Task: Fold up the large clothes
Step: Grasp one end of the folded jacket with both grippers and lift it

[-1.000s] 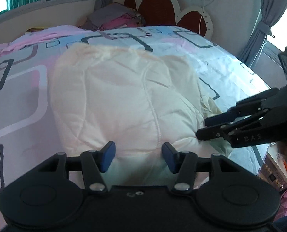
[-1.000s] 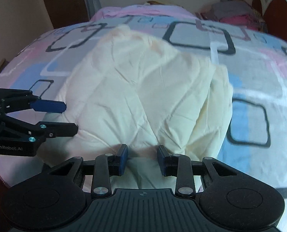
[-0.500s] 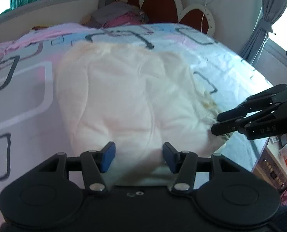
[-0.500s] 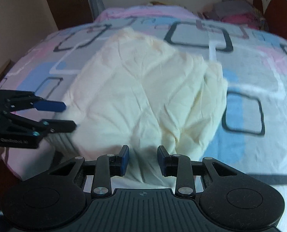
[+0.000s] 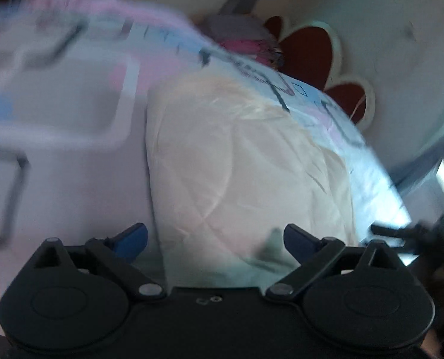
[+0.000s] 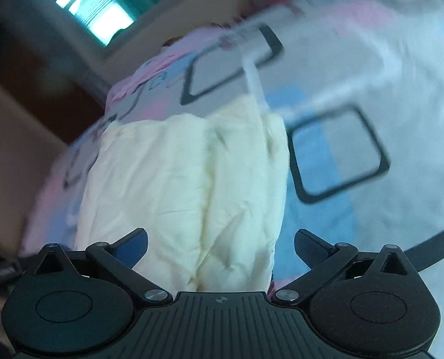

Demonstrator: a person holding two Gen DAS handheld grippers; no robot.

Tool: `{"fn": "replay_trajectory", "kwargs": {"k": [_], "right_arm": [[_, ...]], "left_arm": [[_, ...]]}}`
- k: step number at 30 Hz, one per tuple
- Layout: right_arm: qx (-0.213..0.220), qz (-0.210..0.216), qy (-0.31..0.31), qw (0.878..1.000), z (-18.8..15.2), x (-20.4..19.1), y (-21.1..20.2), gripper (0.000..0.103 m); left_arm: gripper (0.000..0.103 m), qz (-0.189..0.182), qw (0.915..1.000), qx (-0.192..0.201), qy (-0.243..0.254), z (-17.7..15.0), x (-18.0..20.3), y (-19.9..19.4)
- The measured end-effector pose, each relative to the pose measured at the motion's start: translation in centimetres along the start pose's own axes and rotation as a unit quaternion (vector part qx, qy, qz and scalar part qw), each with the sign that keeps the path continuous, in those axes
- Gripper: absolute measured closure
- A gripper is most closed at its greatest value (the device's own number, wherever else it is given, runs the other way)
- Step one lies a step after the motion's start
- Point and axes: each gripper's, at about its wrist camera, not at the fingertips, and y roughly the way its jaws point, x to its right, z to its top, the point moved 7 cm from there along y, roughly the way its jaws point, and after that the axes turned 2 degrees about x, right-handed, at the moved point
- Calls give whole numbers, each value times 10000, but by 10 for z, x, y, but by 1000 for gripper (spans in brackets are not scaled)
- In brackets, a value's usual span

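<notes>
Both grippers have swung sharply since half a second ago: the views are now tilted and blurred, and the fingers, which stood fairly close together, are spread wide. The left gripper (image 5: pixel 215 237) stands wide open with nothing between its blue pads; so does the right gripper (image 6: pixel 221 243), also empty. The cream garment (image 5: pixel 245 161) lies on the bed (image 5: pixel 72 113), already a compact folded bundle, its near edge just ahead of both pairs of fingers, seen also from the right wrist (image 6: pixel 192 185). Neither gripper has cloth, so this reads as a reach for a new hold on the near edge or corners, probably for one more fold; the fold already made looks intact. Around it: the patterned bedspread (image 6: pixel 356 149) with dark square outlines, a red scalloped headboard (image 5: pixel 308 51), a heap of pink and grey clothes (image 5: pixel 245 40) at the head of the bed, and a window (image 6: pixel 84 3) behind. The right gripper shows dimly at the right edge of the left view (image 5: pixel 401 233). Nothing lies on the garment; the main hazards are the blur of fast motion and pinching the bedspread along with the thick cloth.
</notes>
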Motion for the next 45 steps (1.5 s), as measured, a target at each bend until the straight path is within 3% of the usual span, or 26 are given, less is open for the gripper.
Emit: {"fn": "replay_trajectory", "kwargs": {"k": [5,12,19,24,26,32,38,45], "right_arm": [[-410,758,554,9947,2,17,28,0],[-717,1126,635,9890,2,20,49,0],[-926,1306,218,9869,11,5,69,0],[-1025,1371,-80,9852,7,-5,71,5],[-1096,1496,51,9826,6,-3,69,18],[-964,1694,-80,9808,5,-5,58,36],[-714,1831,-245,9802,9,-20,40,43],[-321,1753,-742,9812,14,-73,22,44]], "left_arm": [[10,-666,9921,-264,-1034,-5,-25,25],[15,-692,9923,-251,-998,-11,-27,33],[18,-700,9917,-157,-1066,-17,-24,34],[21,-835,9830,-34,-1633,-25,-30,38],[27,-829,9838,90,-1584,-27,-27,35],[38,-858,9883,135,-1251,-25,-17,27],[40,-1039,9886,299,-1052,-22,-16,14],[40,-1432,9860,486,-700,5,-19,-9]]}}
